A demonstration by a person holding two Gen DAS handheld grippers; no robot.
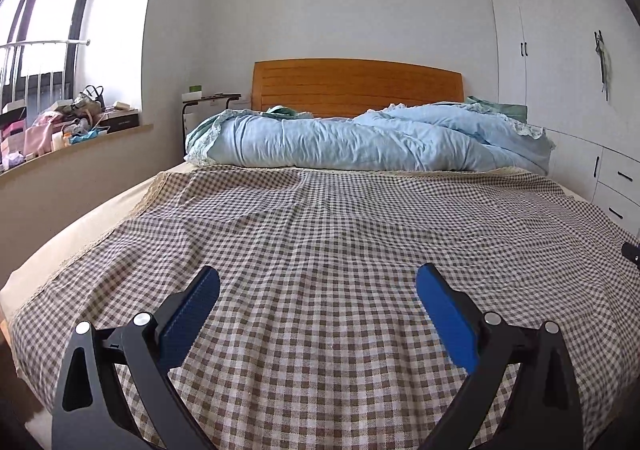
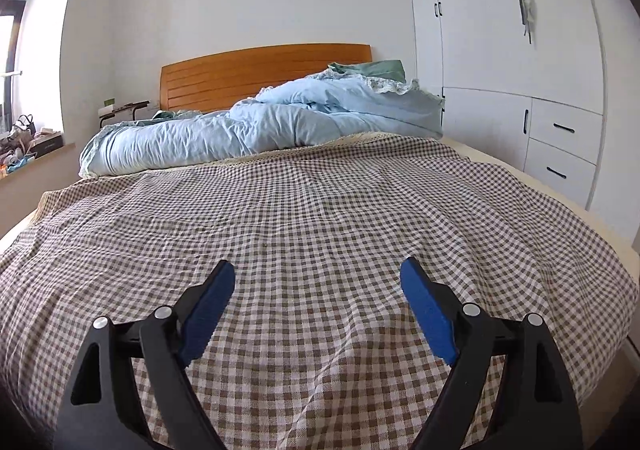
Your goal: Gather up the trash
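**Both grippers stood open over the bed, no trash seen**

Left gripper (image 1: 318, 282): fingers (image 1: 192, 314) spread wide, blue pads facing each other, nothing between them. They hung low over the checked bedspread (image 1: 320, 234); whether they touched it, can't tell.

Right gripper (image 2: 318, 274): same picture. Fingers (image 2: 428, 310) stood wide apart and gripped nothing, only checked cloth (image 2: 320, 209) showed in the gap. A small black part at the right edge of the left wrist view was probably this gripper, too little of it showed to be sure.

Ahead of both sets of fingers the bedspread ran flat with light creases. No wrapper, paper or other loose piece was visible on it in either view, so the place of the trash could not be told from these frames.

Beyond the fingers a bunched light blue quilt (image 1: 372, 141) lay across the head of the bed, with a green pillow (image 2: 372, 67) behind its right end. Behind that, the wooden headboard (image 1: 356, 85).

Far left of the left fingers: a small side table (image 1: 210, 99) beside the headboard and a window ledge (image 1: 80, 141) crowded with boxes, a bag and cloth. Far right of the right fingers: a white wardrobe (image 2: 520, 49) with drawers, just beside the bed.
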